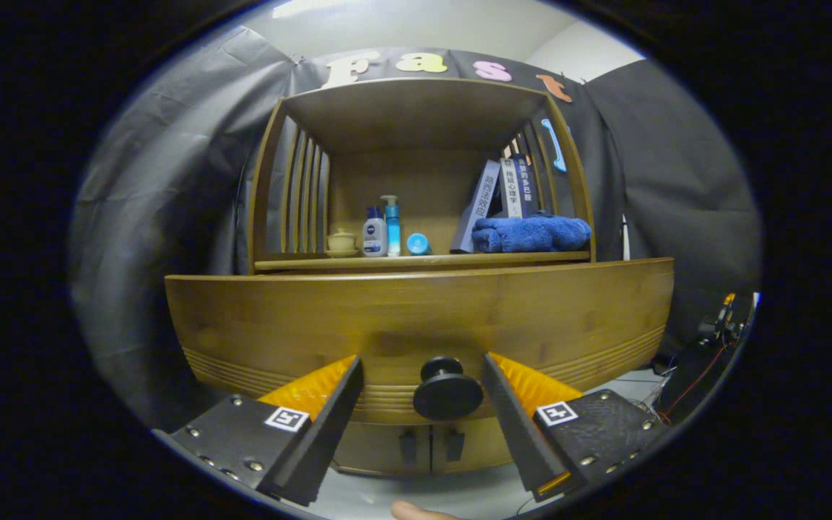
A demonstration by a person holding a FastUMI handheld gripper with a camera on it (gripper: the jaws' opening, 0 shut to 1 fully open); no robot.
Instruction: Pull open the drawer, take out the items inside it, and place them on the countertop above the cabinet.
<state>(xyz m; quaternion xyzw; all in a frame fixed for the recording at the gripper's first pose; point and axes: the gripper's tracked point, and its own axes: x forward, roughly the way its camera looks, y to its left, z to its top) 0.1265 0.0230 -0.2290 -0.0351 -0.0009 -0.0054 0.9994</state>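
Note:
A wooden cabinet stands ahead, its drawer front (416, 310) a wide bowed panel with grooved lines along the bottom. A round dark knob (448, 390) juts from the middle of that front. My gripper (422, 361) is open, with the knob sitting between the two fingers and a gap on each side. The fingers (336, 404) reach close to the drawer front, and whether they touch it I cannot tell. The drawer looks closed and its contents are hidden. The countertop (423, 263) runs just above the drawer.
On the countertop, inside a slatted wooden hutch (416, 115), stand a small cup (341, 242), two bottles (375, 232), a blue lid (418, 244), leaning books (503, 191) and a folded blue towel (530, 233). Lower cabinet doors (423, 444) sit under the drawer. Cables lie at the right.

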